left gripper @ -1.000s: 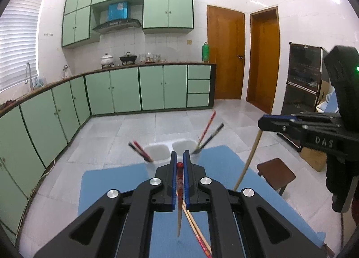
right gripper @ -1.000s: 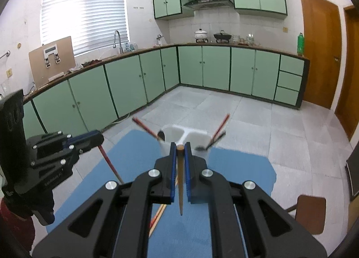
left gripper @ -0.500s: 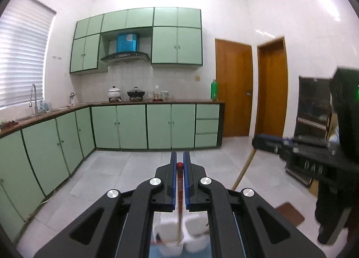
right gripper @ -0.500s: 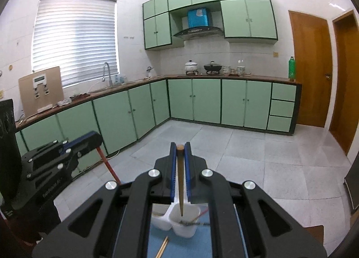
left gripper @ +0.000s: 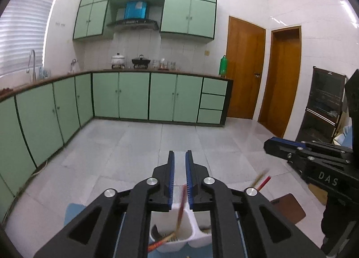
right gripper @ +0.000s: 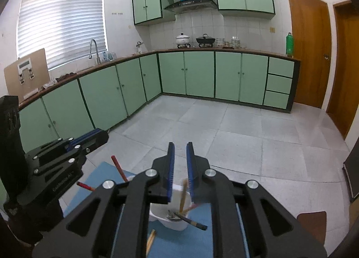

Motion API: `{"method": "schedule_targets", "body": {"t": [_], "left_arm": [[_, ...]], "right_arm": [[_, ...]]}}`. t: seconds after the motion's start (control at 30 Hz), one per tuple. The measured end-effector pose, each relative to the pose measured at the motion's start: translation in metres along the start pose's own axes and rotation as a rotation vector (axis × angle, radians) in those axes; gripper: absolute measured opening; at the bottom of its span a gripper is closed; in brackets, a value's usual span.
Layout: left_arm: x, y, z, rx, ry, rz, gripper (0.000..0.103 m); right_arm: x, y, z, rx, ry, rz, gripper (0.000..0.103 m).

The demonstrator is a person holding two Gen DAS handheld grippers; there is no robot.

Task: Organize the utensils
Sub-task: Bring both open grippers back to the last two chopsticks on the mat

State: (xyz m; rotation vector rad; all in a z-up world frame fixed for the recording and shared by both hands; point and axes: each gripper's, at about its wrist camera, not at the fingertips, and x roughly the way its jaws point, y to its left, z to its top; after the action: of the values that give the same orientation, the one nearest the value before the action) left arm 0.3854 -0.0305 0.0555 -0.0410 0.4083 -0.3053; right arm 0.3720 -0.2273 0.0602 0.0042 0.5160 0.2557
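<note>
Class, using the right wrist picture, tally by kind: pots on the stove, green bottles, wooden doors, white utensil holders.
Pots: 2
Green bottles: 1
Wooden doors: 2
White utensil holders: 1
Total: 6

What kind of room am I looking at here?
A home kitchen, most likely: green cabinets under a long counter, a range hood above pots on a stove, and a sink faucet by the window.

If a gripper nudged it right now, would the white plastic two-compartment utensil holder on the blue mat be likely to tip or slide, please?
The white plastic two-compartment utensil holder looks thin-walled, so probably light and easy to slide on the blue mat. Chopsticks leaning past its rim may lever it, so tipping seems possible.
</note>
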Motion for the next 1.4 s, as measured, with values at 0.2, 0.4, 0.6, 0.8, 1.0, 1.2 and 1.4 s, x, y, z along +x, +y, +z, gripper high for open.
{"method": "schedule_targets", "body": {"t": [0.2,0.4,0.6,0.8,1.0,1.2,1.4], "left_arm": [[-0.022,0.005,-0.001,0.003,-0.009,0.011,0.031],[-0.059,0.002,-0.012,0.016,-0.003,0.013,0.054],[-0.101,-0.003,-0.055,0.02,0.018,0.026,0.07],[-0.116,-0.004,-0.115,0.0,0.115,0.043,0.073],[-0.12,0.001,-0.178,-0.025,0.223,0.087,0.074],[-0.117,0.009,-0.223,-0.033,0.319,0.127,0.073],[-0.116,0.013,-0.252,-0.016,0.399,0.155,0.074]], "right_arm": [[-0.02,-0.005,-0.004,0.02,-0.038,-0.022,0.036],[-0.062,-0.014,-0.025,0.038,-0.092,-0.054,0.065],[-0.097,-0.012,-0.08,0.033,-0.083,-0.064,0.087],[-0.112,-0.001,-0.152,0.069,-0.003,-0.045,0.089],[-0.109,0.018,-0.211,0.106,0.081,-0.035,0.089],[-0.094,0.039,-0.265,0.125,0.184,-0.023,0.089],[-0.078,0.058,-0.293,0.105,0.257,-0.02,0.089]]}}
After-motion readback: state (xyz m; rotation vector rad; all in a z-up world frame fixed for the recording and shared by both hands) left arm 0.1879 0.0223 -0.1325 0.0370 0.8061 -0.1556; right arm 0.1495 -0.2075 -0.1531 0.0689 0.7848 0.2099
